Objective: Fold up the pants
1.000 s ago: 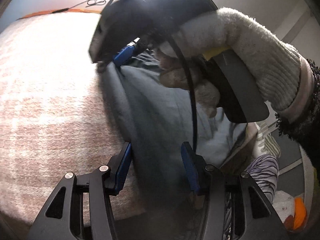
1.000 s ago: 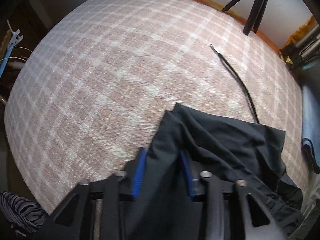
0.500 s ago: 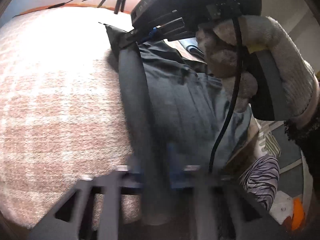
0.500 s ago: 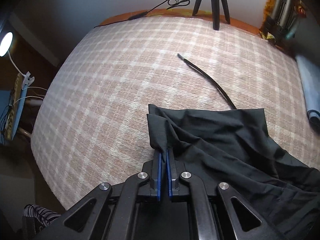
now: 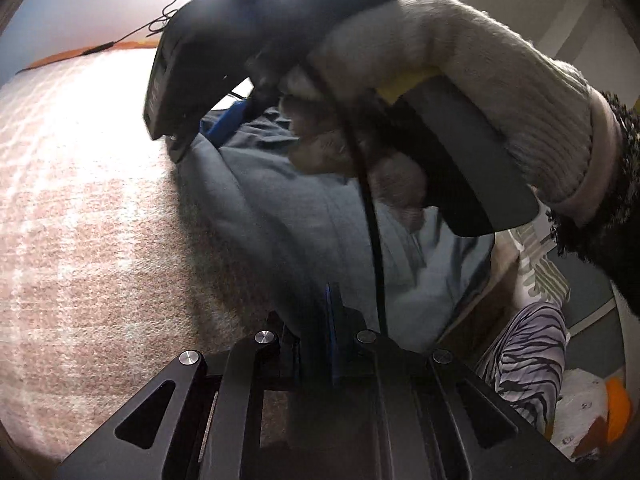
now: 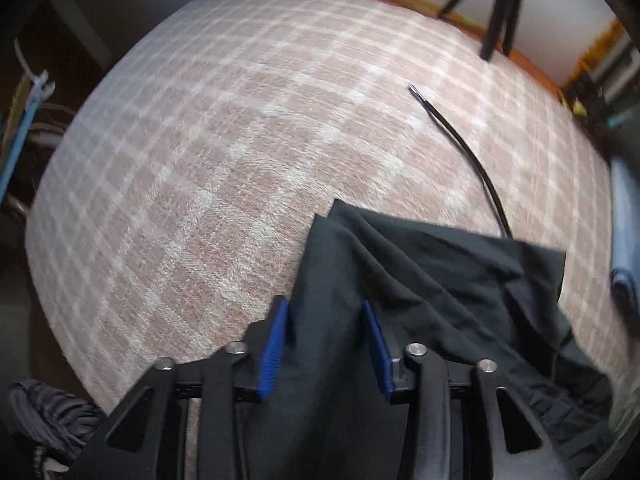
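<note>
Dark pants (image 6: pixel 432 280) lie rumpled on a pink checked blanket (image 6: pixel 224 152); in the left wrist view they (image 5: pixel 280 208) look blue-grey. My left gripper (image 5: pixel 330 312) is shut on the near edge of the pants. My right gripper (image 6: pixel 326 316) is open, its blue pads either side of a fold of the pants. In the left wrist view the right gripper (image 5: pixel 224 128), held by a gloved hand (image 5: pixel 460 80), hovers over the far end of the pants.
A black cable (image 6: pixel 460 144) lies on the blanket beyond the pants. Tripod legs (image 6: pixel 500 4) stand at the far edge. A light blue cloth (image 6: pixel 624 240) lies at the right. Striped fabric (image 5: pixel 528 352) and an orange item (image 5: pixel 616 408) lie off the bed's side.
My right gripper has opened and let go of the pants corner. My left gripper went from open to shut on the pants' near edge.
</note>
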{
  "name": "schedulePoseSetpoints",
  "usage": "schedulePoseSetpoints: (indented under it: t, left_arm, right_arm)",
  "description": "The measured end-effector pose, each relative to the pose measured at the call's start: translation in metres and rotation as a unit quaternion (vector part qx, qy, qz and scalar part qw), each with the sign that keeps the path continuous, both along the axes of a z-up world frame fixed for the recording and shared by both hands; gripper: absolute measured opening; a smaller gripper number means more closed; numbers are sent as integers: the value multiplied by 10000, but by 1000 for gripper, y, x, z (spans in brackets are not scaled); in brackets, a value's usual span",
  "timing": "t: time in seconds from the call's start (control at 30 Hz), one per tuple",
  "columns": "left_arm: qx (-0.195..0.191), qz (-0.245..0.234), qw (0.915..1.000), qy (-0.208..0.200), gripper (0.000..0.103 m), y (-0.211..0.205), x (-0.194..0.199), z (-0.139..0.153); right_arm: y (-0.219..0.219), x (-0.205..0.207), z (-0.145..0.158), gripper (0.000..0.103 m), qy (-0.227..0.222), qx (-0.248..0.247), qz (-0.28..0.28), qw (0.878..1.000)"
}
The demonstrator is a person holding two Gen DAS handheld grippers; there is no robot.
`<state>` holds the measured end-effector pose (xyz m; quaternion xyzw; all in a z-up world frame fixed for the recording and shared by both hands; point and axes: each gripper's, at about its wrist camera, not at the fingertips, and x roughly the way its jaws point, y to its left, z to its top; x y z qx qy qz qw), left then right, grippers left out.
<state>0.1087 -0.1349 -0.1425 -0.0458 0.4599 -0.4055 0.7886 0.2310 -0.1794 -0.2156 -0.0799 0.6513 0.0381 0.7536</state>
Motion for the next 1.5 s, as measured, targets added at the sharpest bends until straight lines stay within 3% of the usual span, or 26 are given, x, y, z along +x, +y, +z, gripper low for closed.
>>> schedulePoseSetpoints:
  t: [0.07,0.13,0.27,0.33,0.47,0.63,0.7,0.77,0.83,1.0,1.03,1.1,1.13,1.17,1.23,1.3,1.33,1.5]
  left_arm:
    - [-35,21,10000,-25,6,1,-1,1]
    - [-135,43,9999,-24,5,5,-1,4]
    - [-380,115,9992,-104,4,23,-2,14]
    - [-427,196,9988,-168,3,34,-3,18]
    - [-635,510,9966,-117,3,66,1,22]
    - [-884,953,9915,-90,2,92,7,23]
    - [-951,1052,9898,-129,10,92,6,26]
    - [-944,1069,9897,-138,47,93,11,26]
    - [-785,1171,9900,-106,64,87,15,20]
    - [-395,942,9924,685,65,49,40,-20]
    - [-275,862,9931,745,64,39,37,-28]
    - [-311,831,9949,485,59,31,31,-26]
    - [-369,673,9954,577,20,25,32,-26]
    - [-387,593,9952,672,1,20,32,-27]
    - [-360,614,9968,352,2,13,24,-20]
    - [-361,569,9976,130,2,4,20,-13]
    - [-375,555,9977,53,2,0,17,-9]
    - [-431,519,9975,-234,2,-13,10,0]
  right_arm:
    - [1,-1,1,5,-42,-8,7,10000]
    - [-7,-4,8,2,-198,306,-202,9991]
    - [-33,-13,27,1,-657,1318,-883,9851]
    - [-37,-16,32,1,-849,1583,-1073,9779]
    - [-38,-9,44,1,-1073,1922,-1238,9676]
    - [-19,1,58,0,-1239,2037,-1084,9651]
    - [-13,4,61,0,-1277,1901,-1033,9679]
    - [-8,5,59,0,-1257,1752,-983,9715]
    - [-9,7,52,0,-1213,1637,-880,9751]
    - [-16,3,50,0,-1176,1653,-851,9755]
    - [-18,3,52,0,-1188,1677,-847,9750]
    - [-23,1,57,0,-1223,1728,-855,9736]
    - [-26,1,60,0,-1220,1770,-865,9728]
    - [-28,1,61,0,-1206,1799,-858,9725]
    - [-30,2,63,7,-1150,1825,-763,9735]
    - [-31,5,63,41,-1006,1683,-795,9774]
    - [-31,6,63,49,-928,1661,-793,9785]
    - [-8,14,49,49,-401,1108,-396,9922]
